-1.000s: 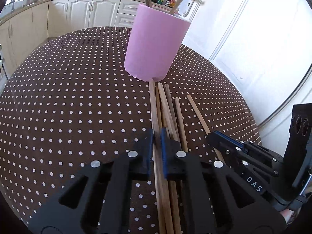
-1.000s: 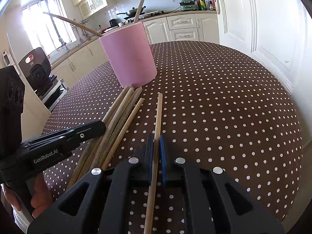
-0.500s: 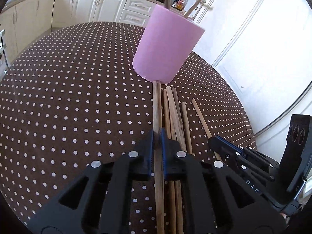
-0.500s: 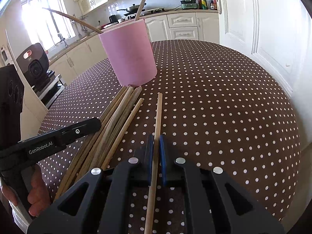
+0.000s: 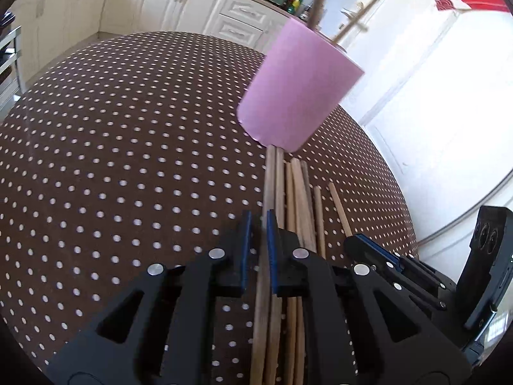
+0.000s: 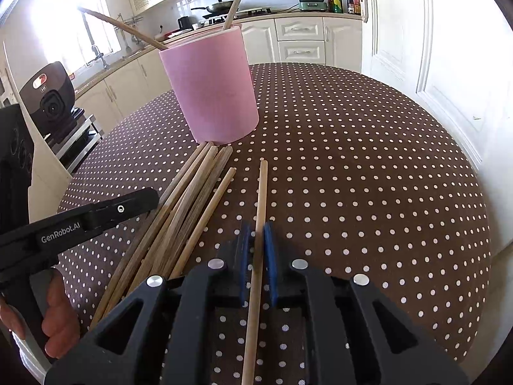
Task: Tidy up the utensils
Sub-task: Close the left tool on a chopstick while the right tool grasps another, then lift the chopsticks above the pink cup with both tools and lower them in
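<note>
- Noted left gripper clamped on the outermost stick of the bundle; jaws nearly closed, pads against the wood.
- Noted right gripper clamped likewise on the lone stick, lying just apart from the bundle.
- Compared with a second before: both grips much as they were; left view rolled and swung aside, pink cup shifted rightward and farther off in it. Judged both sticks secured, lift toward cup not yet begun.
- Found bundle's far ends touching the cup's base; two sticks already standing inside.
- Observed brown dotted tablecloth on round table.
- Beyond: white cabinets, stove with pan, white door.
</note>
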Motion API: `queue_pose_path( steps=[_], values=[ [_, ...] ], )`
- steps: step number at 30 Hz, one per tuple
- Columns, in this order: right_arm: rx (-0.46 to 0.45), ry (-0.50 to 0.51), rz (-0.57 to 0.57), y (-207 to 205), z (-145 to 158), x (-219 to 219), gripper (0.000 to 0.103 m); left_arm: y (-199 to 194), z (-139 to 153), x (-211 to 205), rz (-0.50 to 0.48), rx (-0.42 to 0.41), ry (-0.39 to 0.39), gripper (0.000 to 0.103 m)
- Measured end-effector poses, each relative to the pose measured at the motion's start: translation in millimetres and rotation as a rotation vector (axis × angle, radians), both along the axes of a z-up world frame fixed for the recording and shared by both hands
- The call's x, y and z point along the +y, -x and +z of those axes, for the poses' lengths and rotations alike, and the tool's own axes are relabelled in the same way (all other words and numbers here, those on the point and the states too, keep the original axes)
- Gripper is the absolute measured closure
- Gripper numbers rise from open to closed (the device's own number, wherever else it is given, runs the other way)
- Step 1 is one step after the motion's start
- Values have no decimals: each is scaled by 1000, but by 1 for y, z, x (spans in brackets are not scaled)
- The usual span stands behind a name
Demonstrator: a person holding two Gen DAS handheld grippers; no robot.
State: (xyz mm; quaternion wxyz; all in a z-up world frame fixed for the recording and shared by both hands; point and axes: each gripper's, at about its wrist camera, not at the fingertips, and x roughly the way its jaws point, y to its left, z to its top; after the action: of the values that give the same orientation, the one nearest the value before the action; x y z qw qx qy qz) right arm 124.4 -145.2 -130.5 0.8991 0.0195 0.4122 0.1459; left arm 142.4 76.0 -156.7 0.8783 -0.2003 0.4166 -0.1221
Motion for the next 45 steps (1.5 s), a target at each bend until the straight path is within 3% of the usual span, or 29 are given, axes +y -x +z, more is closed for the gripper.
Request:
queue_pose_path(
  steps=[4, 10, 16, 18, 21, 25, 30, 34, 37, 39, 41, 45],
  values=[
    [-5, 17, 5, 1, 0, 3, 91, -3, 3, -5, -17, -12, -60, 92],
    [-8, 37, 11, 1, 0, 6, 87, -13, 3, -14, -47, -8, -89, 92],
    [-12, 48, 27, 2, 0, 10, 82, -20, 9, -31, -87, 1, -199, 91],
    [-13, 54, 27, 2, 0, 11, 82, -26, 13, -41, -116, 7, -275, 90],
    [-16, 72, 27, 2, 0, 13, 82, -36, 16, -49, -128, 40, -340, 84],
    [-19, 105, 31, 2, 0, 17, 81, -51, 18, -53, -156, 108, -357, 77],
    [4, 84, 37, -5, 1, 15, 81, -58, 17, -75, -188, 118, -494, 77],
    [25, 49, 31, -13, 2, 10, 83, -75, 17, -81, -167, 161, -488, 77],
    [35, 22, 21, -14, 2, 6, 84, -87, 18, -86, -165, 205, -493, 78],
    [34, 45, 3, -16, 2, 7, 97, -89, 19, -92, -201, 200, -518, 86],
    [41, 33, -11, -20, 2, 3, 97, -90, 19, -98, -233, 188, -518, 96],
    [51, -18, -13, -24, 2, -5, 98, -82, 17, -100, -233, 120, -535, 97]
  ],
)
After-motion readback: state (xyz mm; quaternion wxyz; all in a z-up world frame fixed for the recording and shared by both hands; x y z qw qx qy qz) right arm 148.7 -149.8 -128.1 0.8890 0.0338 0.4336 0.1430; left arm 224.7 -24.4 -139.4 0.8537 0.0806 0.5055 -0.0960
